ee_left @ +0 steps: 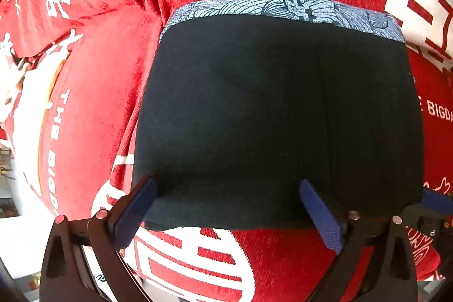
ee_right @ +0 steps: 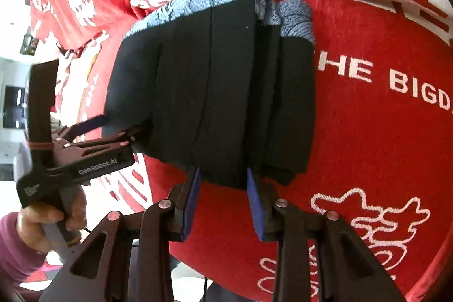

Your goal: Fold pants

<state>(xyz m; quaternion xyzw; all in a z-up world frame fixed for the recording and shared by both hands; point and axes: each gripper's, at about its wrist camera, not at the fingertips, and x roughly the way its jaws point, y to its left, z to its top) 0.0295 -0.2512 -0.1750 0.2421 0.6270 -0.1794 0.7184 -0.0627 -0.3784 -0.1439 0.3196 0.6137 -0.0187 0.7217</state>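
Observation:
The pants (ee_left: 277, 118) are dark navy with a blue patterned waistband (ee_left: 283, 9), folded into a compact rectangle on a red cloth. My left gripper (ee_left: 226, 205) is open, its blue pads straddling the near edge of the fold. In the right wrist view the folded pants (ee_right: 215, 92) show stacked layers. My right gripper (ee_right: 223, 200) is open, its fingers (ee_right: 256, 205) on either side of the fold's near corner. The left gripper (ee_right: 136, 135) shows there at the pants' left edge, held by a hand.
The red cloth (ee_left: 283, 254) with white characters and "THE BIGDAY" lettering (ee_right: 396, 81) covers the whole surface. A person's hand in a purple sleeve (ee_right: 34, 228) is at the lower left. A bright room shows past the cloth's left edge.

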